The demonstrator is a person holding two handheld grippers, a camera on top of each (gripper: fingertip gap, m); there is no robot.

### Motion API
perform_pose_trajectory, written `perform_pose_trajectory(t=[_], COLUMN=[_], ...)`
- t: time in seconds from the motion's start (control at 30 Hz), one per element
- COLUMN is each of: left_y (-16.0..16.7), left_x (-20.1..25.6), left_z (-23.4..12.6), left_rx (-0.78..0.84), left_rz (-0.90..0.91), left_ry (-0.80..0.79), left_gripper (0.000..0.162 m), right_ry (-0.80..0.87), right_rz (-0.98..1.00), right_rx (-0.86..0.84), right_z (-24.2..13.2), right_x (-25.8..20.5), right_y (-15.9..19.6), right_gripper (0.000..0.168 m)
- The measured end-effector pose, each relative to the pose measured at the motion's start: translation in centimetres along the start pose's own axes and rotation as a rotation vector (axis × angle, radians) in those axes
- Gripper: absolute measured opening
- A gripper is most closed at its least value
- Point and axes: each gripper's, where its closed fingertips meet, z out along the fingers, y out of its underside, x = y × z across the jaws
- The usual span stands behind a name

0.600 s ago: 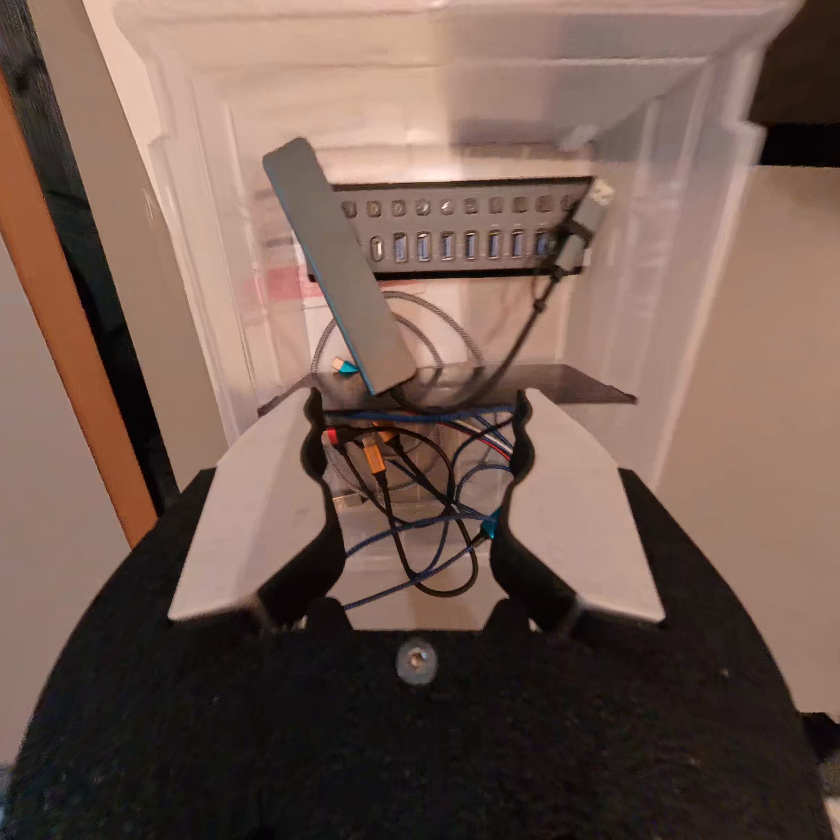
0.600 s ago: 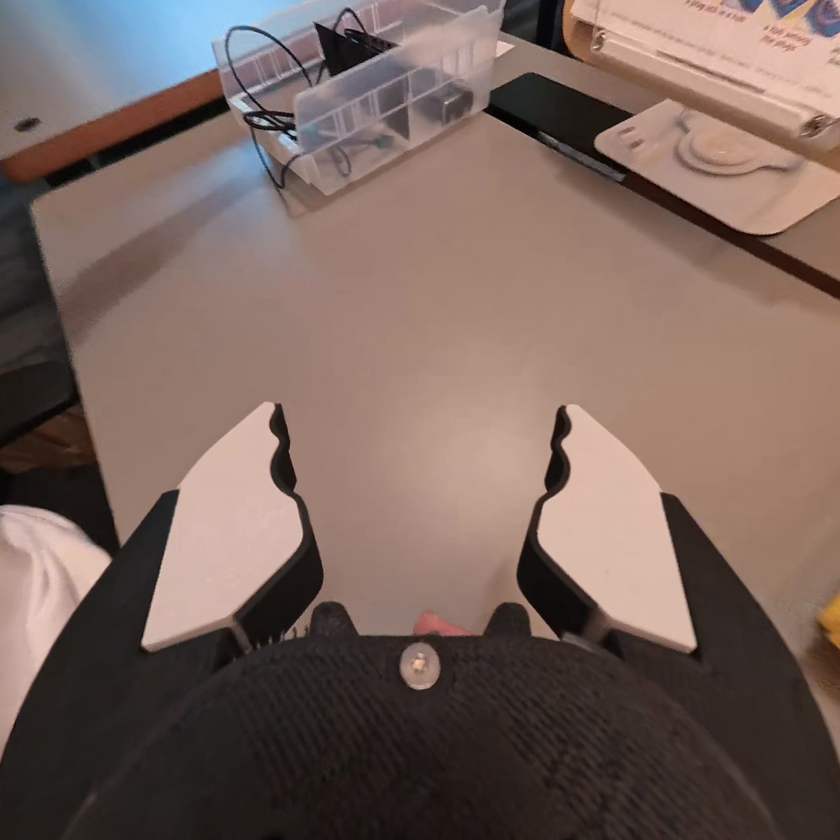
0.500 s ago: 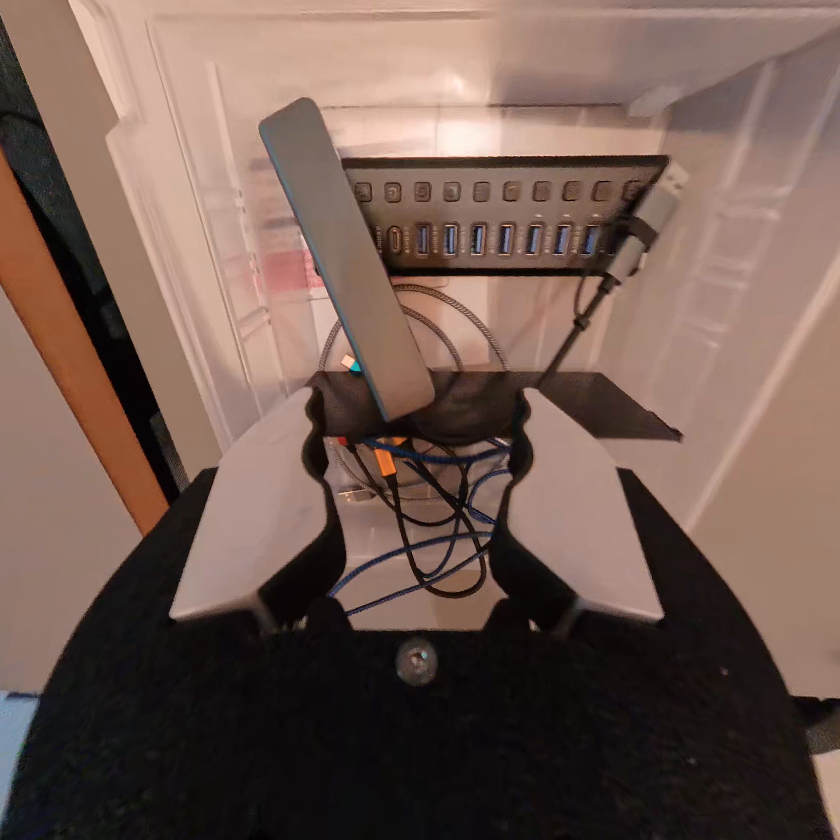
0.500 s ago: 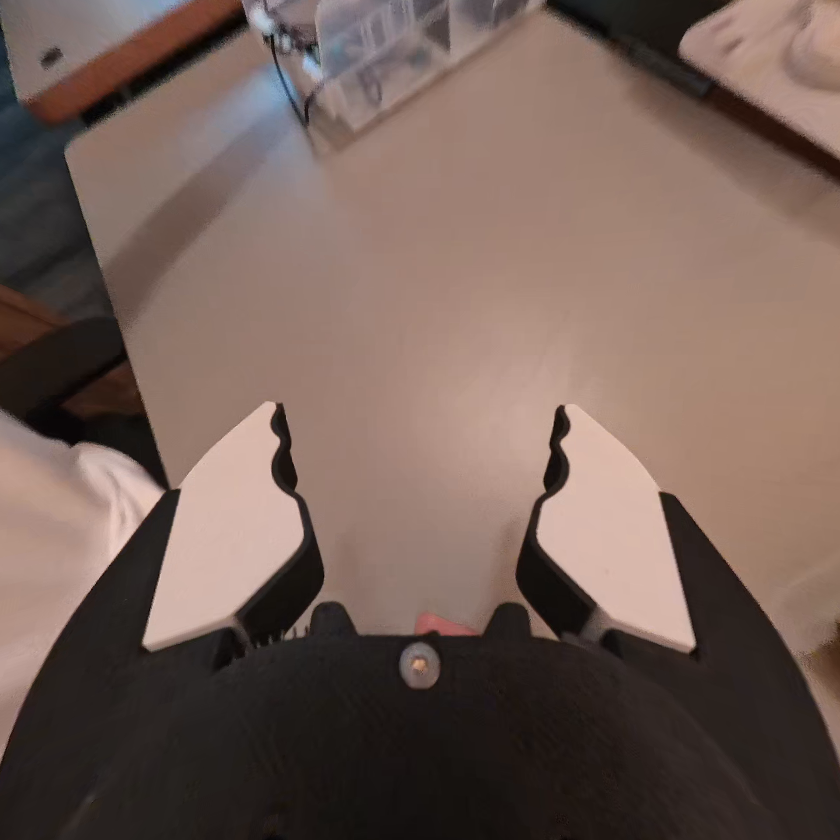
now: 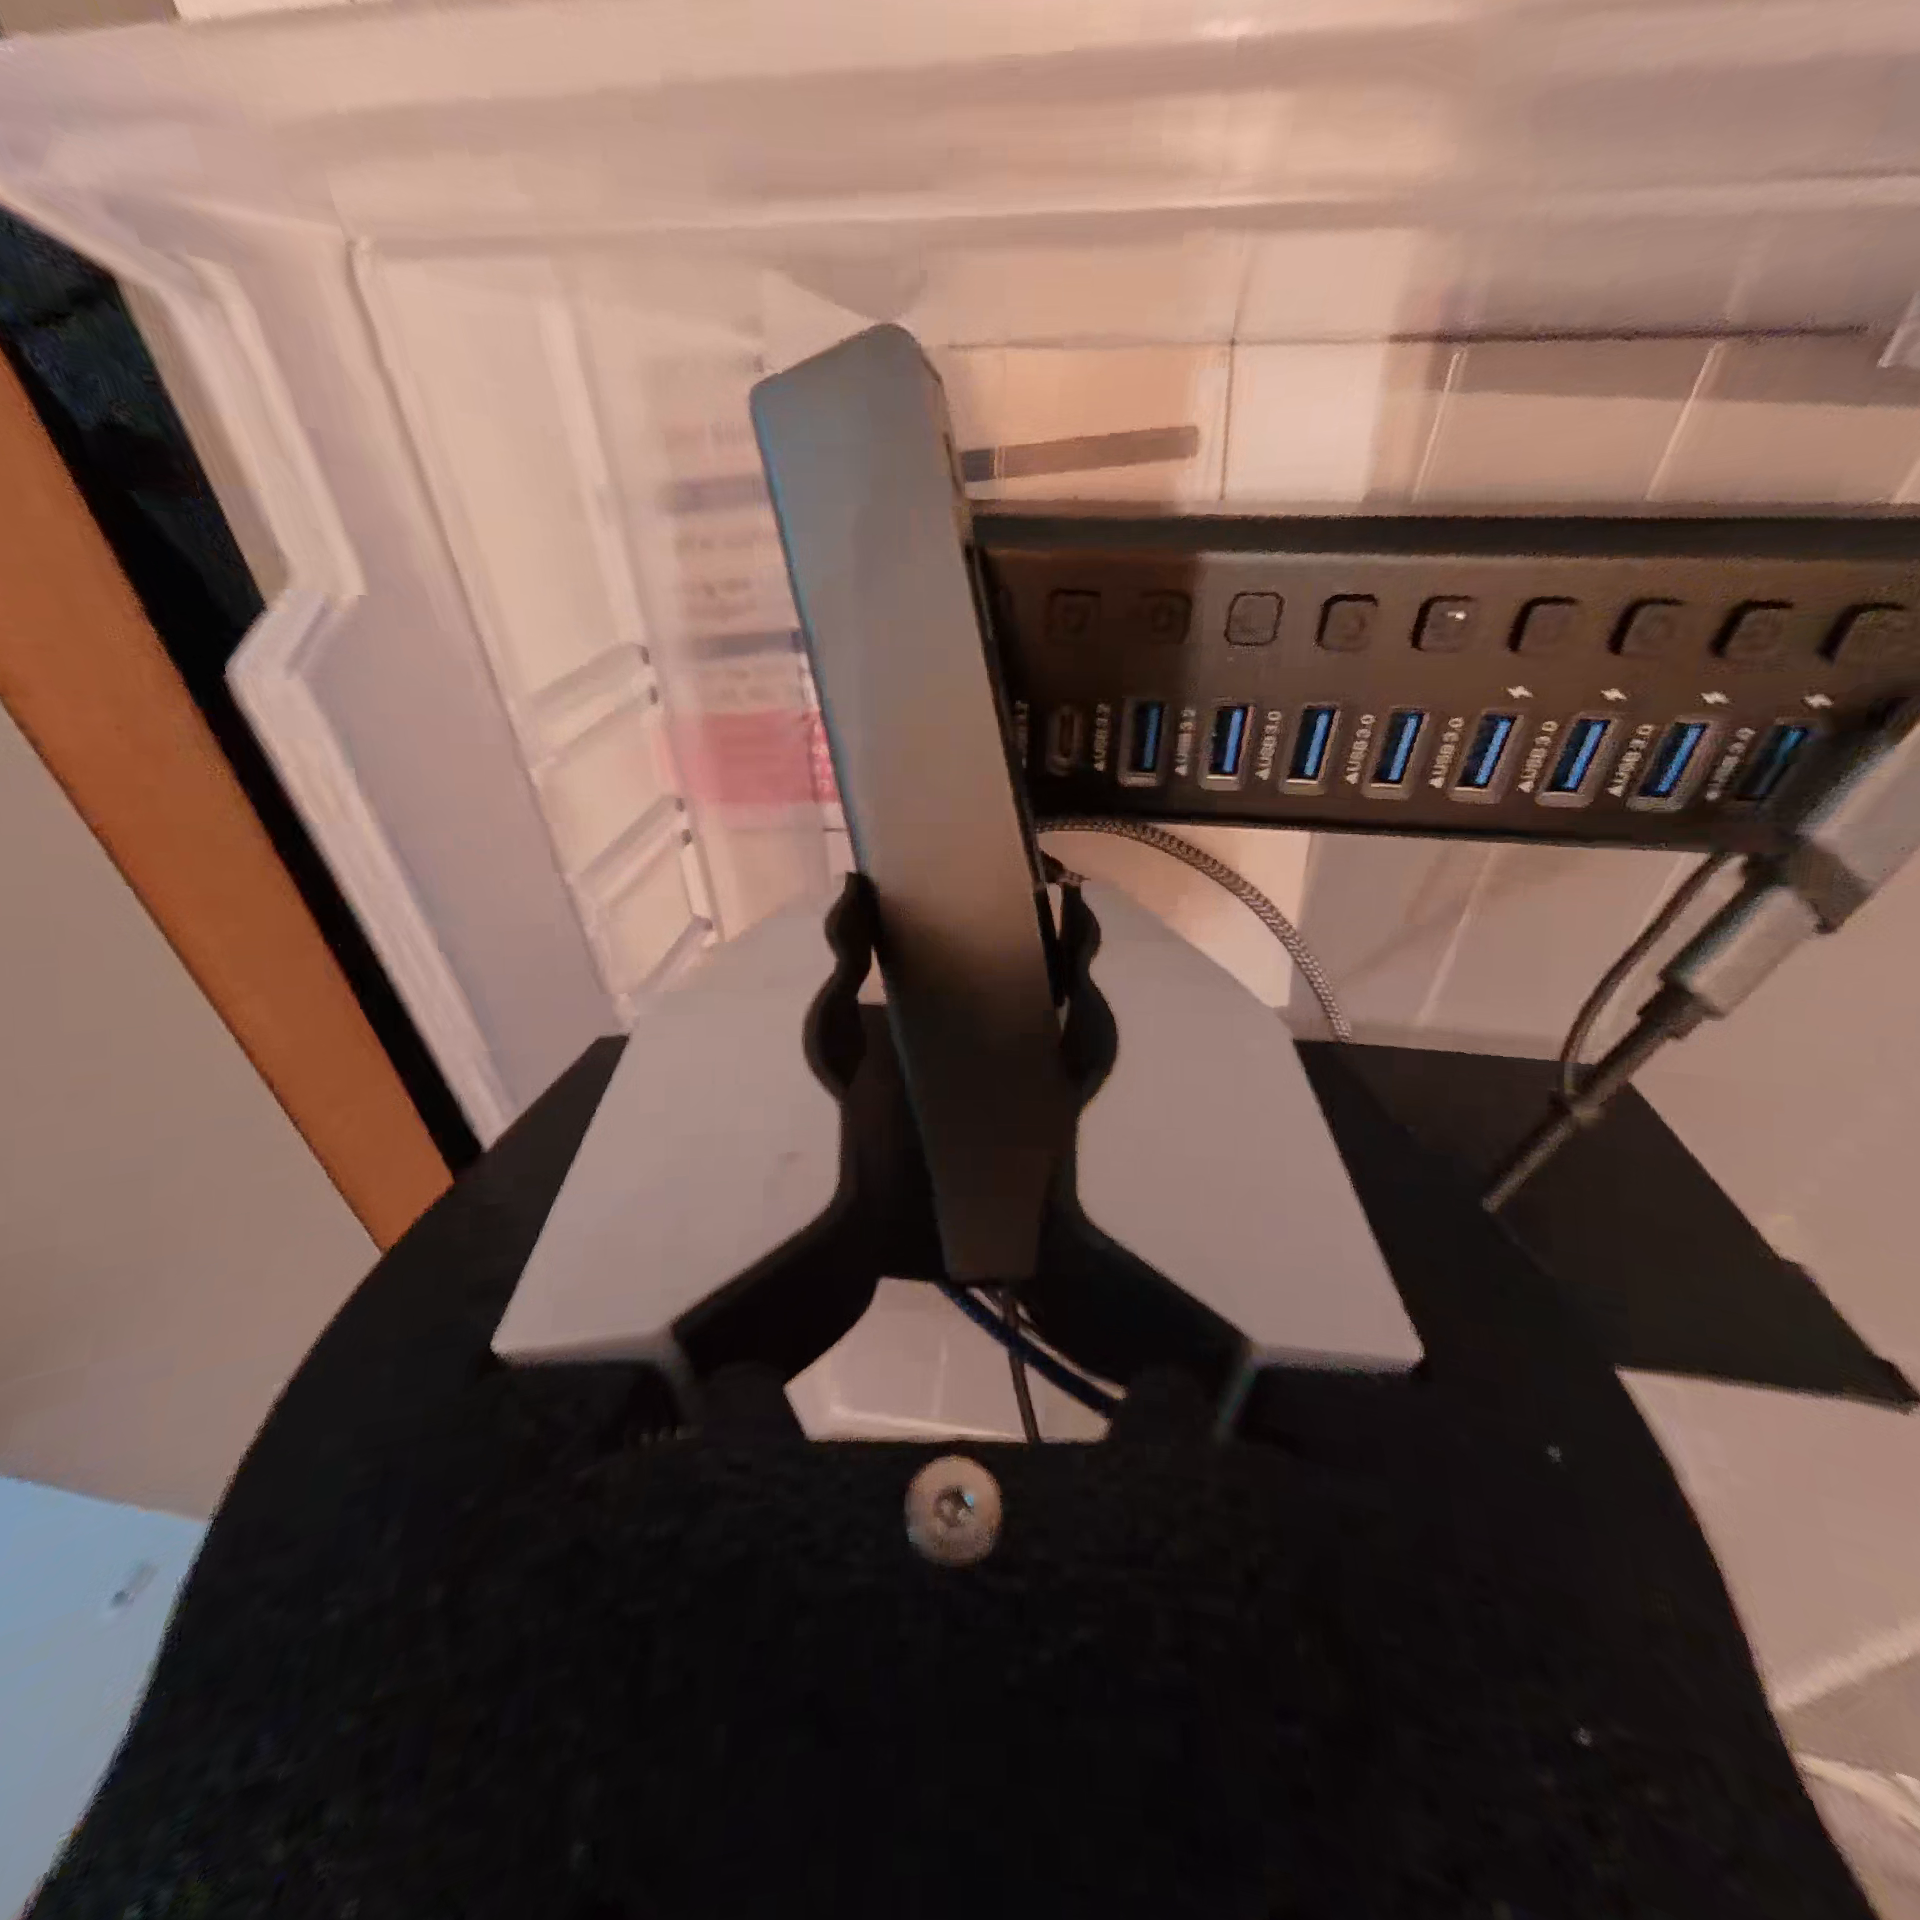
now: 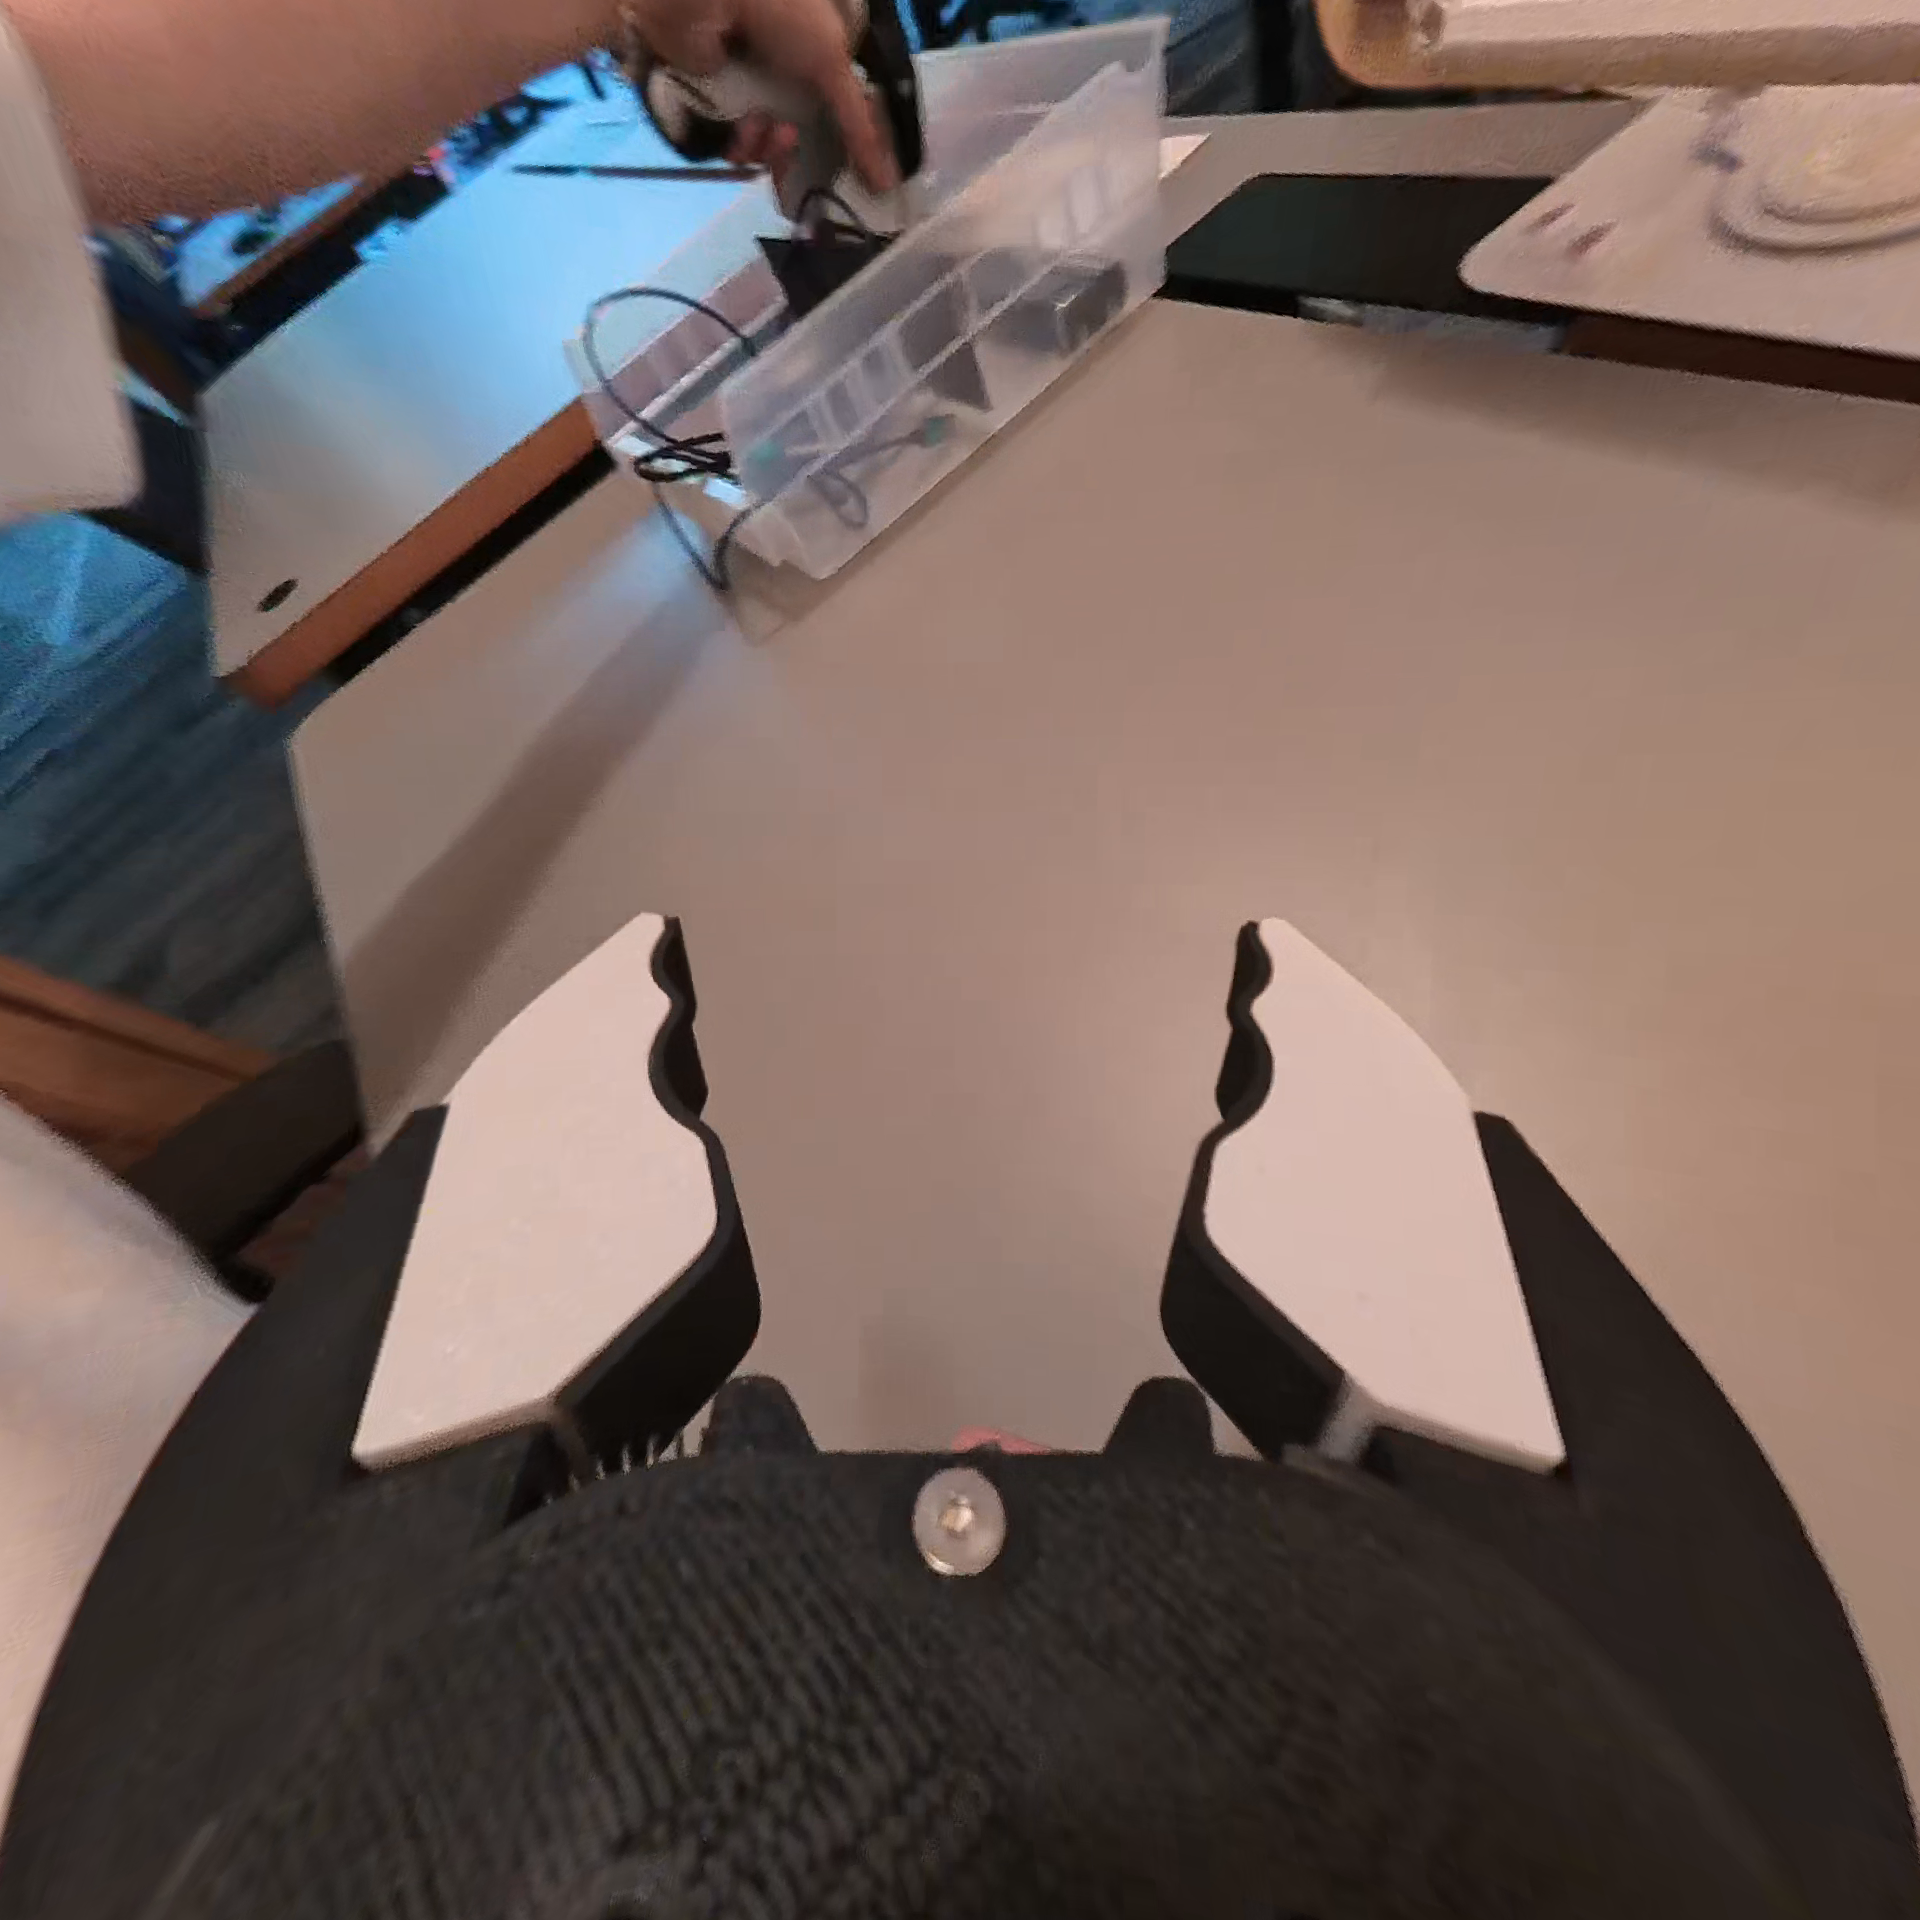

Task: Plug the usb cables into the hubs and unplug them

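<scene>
In the left wrist view, the left gripper [image 5: 961,961] pinches a slim grey hub [image 5: 914,790] between its fingers [image 5: 727,1122], at the centre of the frame. The hub stands nearly upright, its top leaning slightly left, and its lower end sits down between the jaws. Behind it, across the right half of the frame, a long black hub [image 5: 1455,675] stands on edge inside a clear plastic bin [image 5: 468,520], showing a row of buttons above a row of blue ports. At the far right edge a silver plug [image 5: 1849,852] sits against the last port in view; whether it is fully seated cannot be told. A thin dark cable [image 5: 1590,1091] runs down from there, and a braided grey cable [image 5: 1278,914] curves below the black hub. Blue and black wires [image 5: 1008,1340] show in the gap beneath the gripped hub.

In the right wrist view, the right gripper [image 6: 961,935] is spread wide with nothing between its fingers, low in the frame above a bare beige table [image 6: 1143,675]. In the upper middle the bin [image 6: 935,343] rests on the table's far edge, with black cables [image 6: 665,395] spilling over its left side. At upper left a person's hand [image 6: 769,83] holds the other gripper down into the bin.
</scene>
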Motion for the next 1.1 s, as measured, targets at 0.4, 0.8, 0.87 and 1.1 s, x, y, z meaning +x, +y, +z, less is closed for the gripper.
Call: perform_pose_trajectory(t=[0.4,0.8,0.87,1.1], left_y=[2.4,26.0,28.3,32.5], left_x=[3.5,29.4,32.3,37.2], left_z=[-19.2,-21.1,-19.1,-17.3], left_rx=[0.808,0.903,0.824,0.684], left_rz=[0.071,0.977,1.089,1.374], left_ry=[0.543,0.929,0.946,0.936], left_gripper=[0.032,0.033,0.033,0.033], right_ry=[-0.022,-0.256,-0.302,-0.372], right_rz=[-0.041,-0.193,-0.245,-0.327], right_rx=[0.102,0.555,0.527,0.425], right_z=[4.0,-1.6,-1.9,-3.2], right_x=[-1.4,-4.5,-4.9,-5.5], right_y=[-0.6,-10.2,-9.6,-5.9], right_gripper=[0.097,0.085,0.081,0.071])
